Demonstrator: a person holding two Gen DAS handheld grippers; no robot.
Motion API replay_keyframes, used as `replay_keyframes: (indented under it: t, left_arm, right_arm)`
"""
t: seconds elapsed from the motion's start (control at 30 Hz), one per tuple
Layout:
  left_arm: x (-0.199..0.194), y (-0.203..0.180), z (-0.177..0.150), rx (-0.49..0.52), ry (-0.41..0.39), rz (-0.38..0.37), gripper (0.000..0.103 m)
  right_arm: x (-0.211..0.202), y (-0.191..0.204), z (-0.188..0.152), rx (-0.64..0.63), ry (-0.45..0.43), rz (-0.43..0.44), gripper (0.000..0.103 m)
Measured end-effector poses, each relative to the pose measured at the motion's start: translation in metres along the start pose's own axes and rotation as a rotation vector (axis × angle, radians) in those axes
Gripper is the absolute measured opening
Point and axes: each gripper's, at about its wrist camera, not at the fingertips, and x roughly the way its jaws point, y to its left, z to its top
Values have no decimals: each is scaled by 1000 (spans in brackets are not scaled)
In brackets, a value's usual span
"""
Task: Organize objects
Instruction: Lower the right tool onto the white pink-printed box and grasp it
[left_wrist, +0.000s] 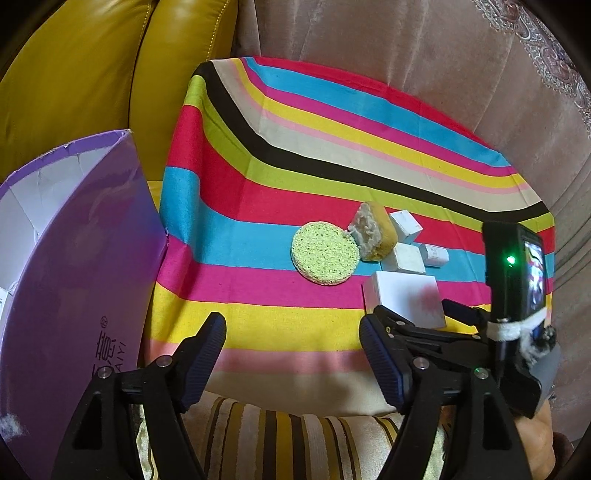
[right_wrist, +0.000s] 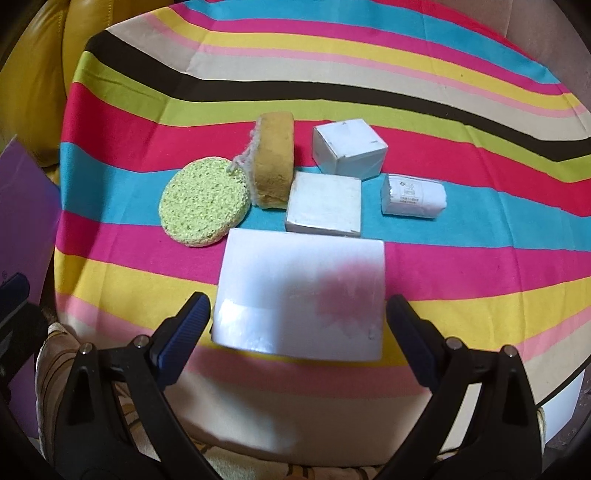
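On the striped cloth (right_wrist: 480, 258) lie a round green sponge (right_wrist: 205, 199), a yellow sponge (right_wrist: 275, 166) on its edge, two small white boxes (right_wrist: 349, 149) (right_wrist: 325, 203) and a white wrapped packet (right_wrist: 413, 194). Nearest is a larger white box (right_wrist: 303, 295) with a pink smudge. My right gripper (right_wrist: 299, 328) is open and straddles this box, a narrow gap at each pad. My left gripper (left_wrist: 295, 354) hangs open and empty over the cloth's front edge, left of the right gripper (left_wrist: 417, 314). The green sponge (left_wrist: 325, 253) lies ahead of it.
A large purple box (left_wrist: 74, 277), open with a white inside, stands left of the table. A yellow leather sofa (left_wrist: 74, 74) is behind it and pink plush fabric (left_wrist: 406, 55) behind the table. A striped cushion (left_wrist: 277, 435) lies below the front edge.
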Motion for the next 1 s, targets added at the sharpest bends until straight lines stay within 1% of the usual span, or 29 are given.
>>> replay_keyframes:
  t: [0.23, 0.43, 0.63, 0.83, 1.0]
  left_arm:
    - [4, -1, 1, 1, 11, 22, 76]
    - [14, -7, 2, 17, 50, 43, 77]
    - [29, -17, 5, 44, 99, 70, 77]
    - [48, -36, 13, 102, 148, 71, 79]
    - [70, -51, 25, 141, 198, 78, 80]
  right_arm:
    - [7, -6, 3, 12, 11, 4, 97]
    - [4, -15, 2, 35, -3, 15, 95]
    - [-9, -42, -6, 54, -40, 2, 94]
    - [-22, -76, -9, 102, -79, -31, 94]
    - [-23, -86, -8, 115, -93, -44, 94]
